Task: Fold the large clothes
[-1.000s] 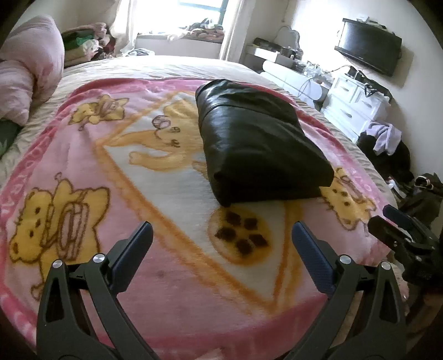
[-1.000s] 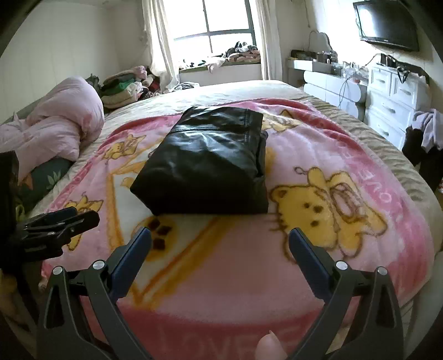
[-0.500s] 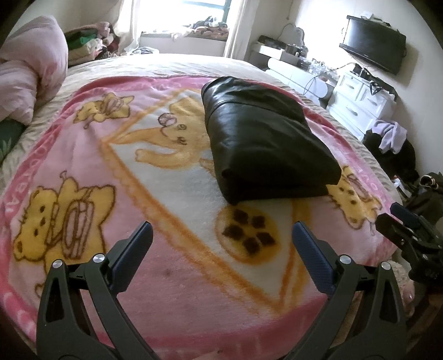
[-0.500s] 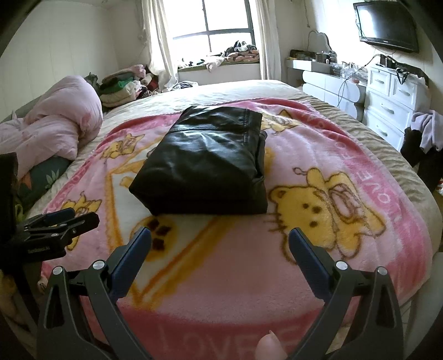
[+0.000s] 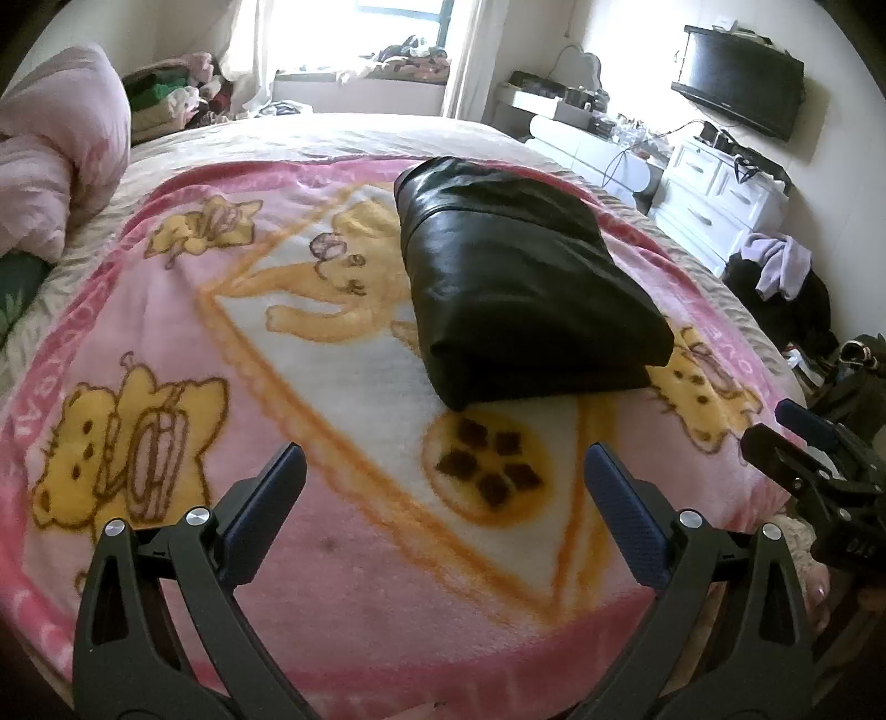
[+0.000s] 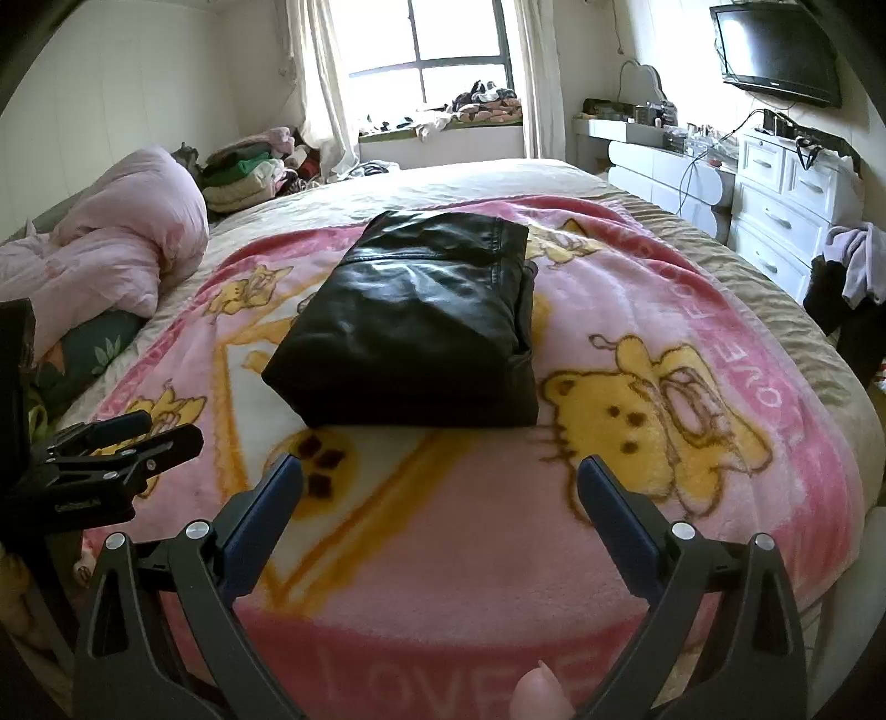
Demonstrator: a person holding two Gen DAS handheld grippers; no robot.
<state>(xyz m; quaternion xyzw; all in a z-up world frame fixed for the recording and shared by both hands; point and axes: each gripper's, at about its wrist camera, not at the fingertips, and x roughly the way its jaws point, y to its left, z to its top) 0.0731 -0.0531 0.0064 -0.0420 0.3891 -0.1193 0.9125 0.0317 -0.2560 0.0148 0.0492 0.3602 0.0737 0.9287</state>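
Evidently near the end of the fold. One black jacket (image 6: 410,332) lying as a compact rectangle on the pink blanket (image 6: 637,288), toward the middle of the bed (image 6: 554,171), touched by neither claw. Left claw (image 5: 443,504) spread wide, gripping nothing, hovering above the blanket's near edge. Right claw (image 6: 440,504) likewise spread wide, empty, well short of the jacket. Probably only tidying or setting aside left: reach forward, pinch the near folded edge with both claws, keep the layers from sliding apart, since the slick surface looks apt to slip. By count: one jacket, one blanket, two claws, one pink duvet (image 6: 127,249) bunched at the left, one television (image 6: 775,50), one white dresser (image 6: 786,210).
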